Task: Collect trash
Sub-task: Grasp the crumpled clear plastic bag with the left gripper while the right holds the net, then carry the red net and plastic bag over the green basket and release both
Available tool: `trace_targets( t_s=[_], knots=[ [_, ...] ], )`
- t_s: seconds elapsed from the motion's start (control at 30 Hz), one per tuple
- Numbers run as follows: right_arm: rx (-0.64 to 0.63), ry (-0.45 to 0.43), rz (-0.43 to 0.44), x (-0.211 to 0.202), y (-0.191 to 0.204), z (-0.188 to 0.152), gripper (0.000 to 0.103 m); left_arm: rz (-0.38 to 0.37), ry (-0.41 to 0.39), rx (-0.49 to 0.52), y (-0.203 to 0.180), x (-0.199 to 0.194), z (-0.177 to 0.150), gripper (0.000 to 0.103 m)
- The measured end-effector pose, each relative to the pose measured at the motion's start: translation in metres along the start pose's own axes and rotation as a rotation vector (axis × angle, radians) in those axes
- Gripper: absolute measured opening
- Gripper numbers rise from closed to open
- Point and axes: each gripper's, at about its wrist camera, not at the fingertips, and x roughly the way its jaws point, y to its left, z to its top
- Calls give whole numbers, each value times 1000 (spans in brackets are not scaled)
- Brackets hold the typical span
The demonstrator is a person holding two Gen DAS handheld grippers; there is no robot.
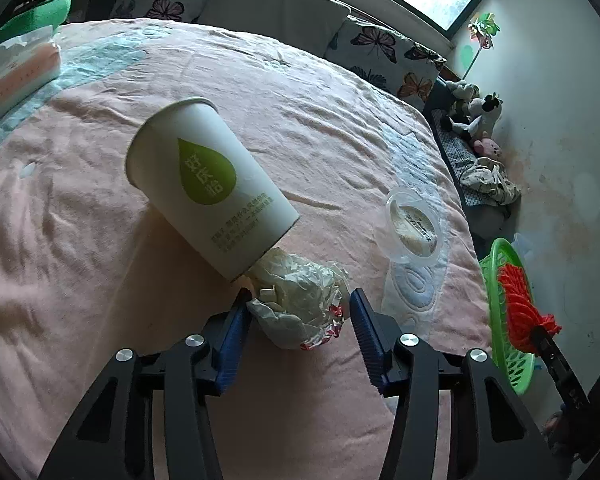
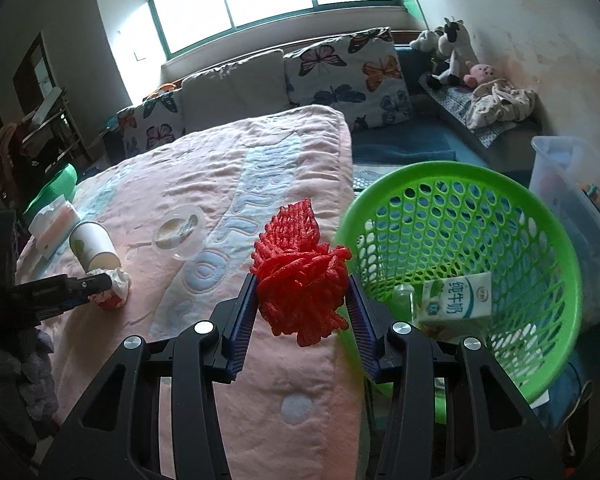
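Wrapper: crumpled paper wrapper (image 1: 300, 300) lies on the pink blanket (image 1: 100, 240), touching the base of a tipped paper cup (image 1: 208, 184).
Left gripper (image 1: 298, 312): closed on the wrapper.
Right gripper (image 2: 302, 300): holds red foam net (image 2: 300, 280) at the blanket's edge, beside the green basket (image 2: 556, 248).
Basket: milk carton (image 2: 456, 296) inside.

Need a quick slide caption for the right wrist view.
Right claw carries red foam netting toward green basket already holding a milk carton.
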Motion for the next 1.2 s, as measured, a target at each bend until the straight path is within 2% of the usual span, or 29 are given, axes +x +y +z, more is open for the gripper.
trace_targets(
  t_s=[0.1,0.47,0.7,0.93,1.0,1.07,1.2],
  knots=[
    [10,-7,-5,-4,-4,-1,45,-5,-2,3,2,-5,-6,41],
    [46,-31,-40,-20,-22,-6,45,-61,-2,44,0,-31,-25,39],
    [85,-33,-91,-25,-45,-8,46,-134,-10,115,-20,-54,-32,38],
    [124,-23,-163,-24,-72,-9,48,-189,-32,200,-55,-62,-22,38],
    [144,-20,-181,-23,-80,-9,58,-202,-31,228,-69,-61,-19,38],
    [160,-24,-196,-23,-88,-10,62,-213,-29,254,-82,-59,-16,38],
    [180,-25,-205,-26,-100,-14,65,-229,-30,302,-106,-53,-11,38]
  ],
)
